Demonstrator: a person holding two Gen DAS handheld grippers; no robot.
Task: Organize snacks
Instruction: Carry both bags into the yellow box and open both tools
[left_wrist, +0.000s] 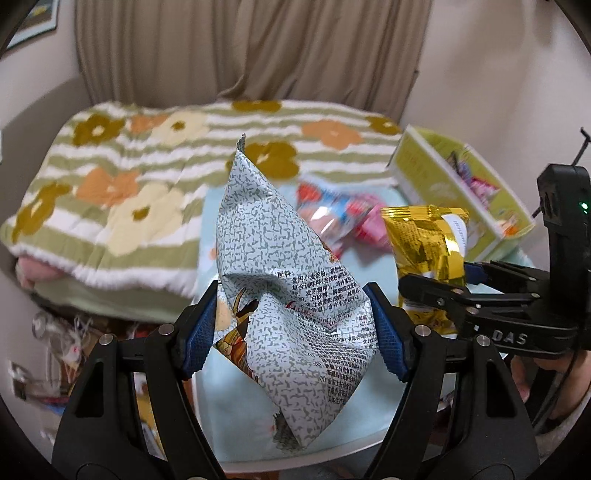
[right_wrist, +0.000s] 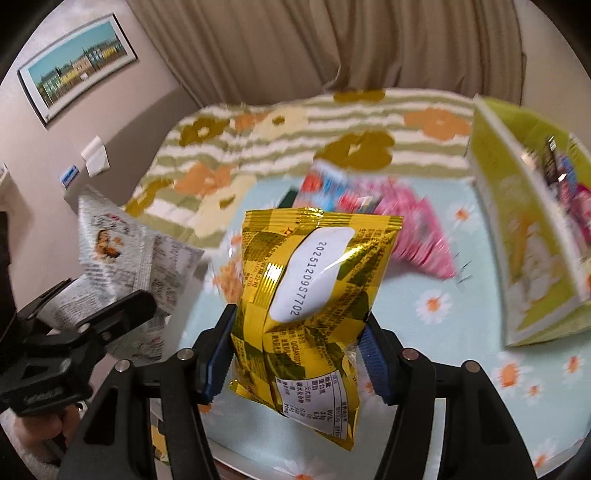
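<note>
Both tongs grasp a snack bag each, lifted clear of the surface.

The left tongs (left_wrist: 295, 328) are clenched on a grey-white speckled bag (left_wrist: 284, 280) at frame centre; the right tongs (right_wrist: 297, 350) pinch a gold foil bag (right_wrist: 310, 295), also centre frame. Beyond them, in the upper middle of both views, pink and red packets (right_wrist: 388, 218) lie on the daisy-print surface (right_wrist: 461, 332). At the right edge stands a green box (right_wrist: 524, 236) holding more packets, with a flowered blanket (left_wrist: 147, 166) behind.

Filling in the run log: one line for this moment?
left gripper: shut on grey bag | right gripper: shut on gold bag | both off table | box: right
</note>
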